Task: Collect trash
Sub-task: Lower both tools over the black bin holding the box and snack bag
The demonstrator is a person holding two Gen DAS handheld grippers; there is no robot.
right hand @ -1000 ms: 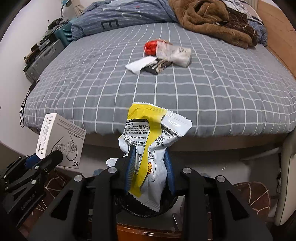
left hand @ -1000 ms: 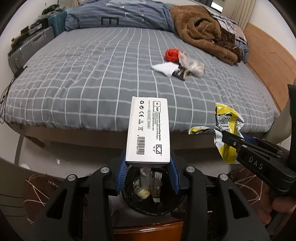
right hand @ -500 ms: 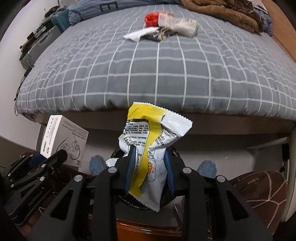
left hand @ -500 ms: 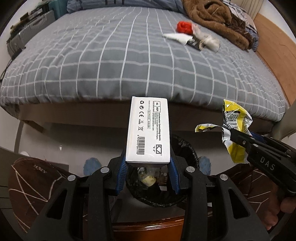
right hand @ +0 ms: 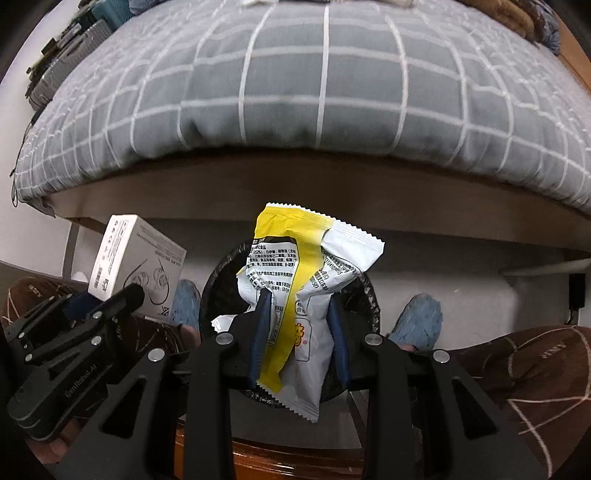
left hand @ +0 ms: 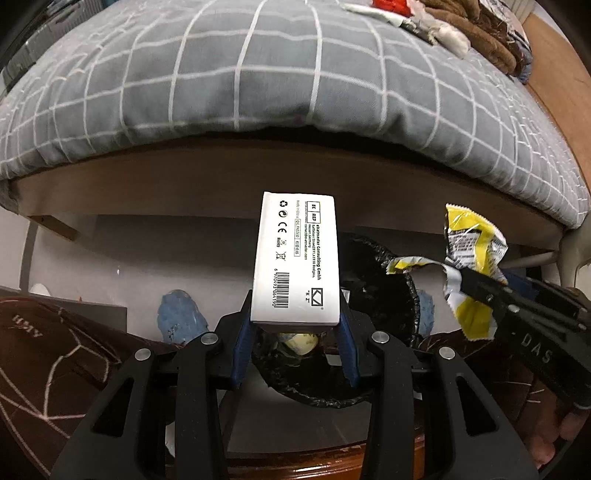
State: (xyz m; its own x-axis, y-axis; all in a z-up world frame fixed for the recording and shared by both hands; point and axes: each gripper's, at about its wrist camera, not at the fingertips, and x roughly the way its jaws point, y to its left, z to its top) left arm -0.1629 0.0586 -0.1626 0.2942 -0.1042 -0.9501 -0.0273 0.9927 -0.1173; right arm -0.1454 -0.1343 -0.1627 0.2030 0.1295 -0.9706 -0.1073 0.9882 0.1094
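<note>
step: both loads over bin [left hand: 384, 295], lined black, at 6 o'clock of bed [left hand: 258, 74].
L gripper [left hand: 295, 325]: clamped on white box [left hand: 295, 258].
R gripper [right hand: 299, 325]: pinched near-closed on snack wrapper [right hand: 303, 266].
next: prob. let go both, straight into bin.

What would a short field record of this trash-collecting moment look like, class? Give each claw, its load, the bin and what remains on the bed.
left claw: shut on white box
right claw: shut on yellow-and-white wrapper
bin: black-lined, on the floor beneath both claws, some rubbish inside
bed: grey checked cover
left on bed: red and white scraps at far edge
</note>
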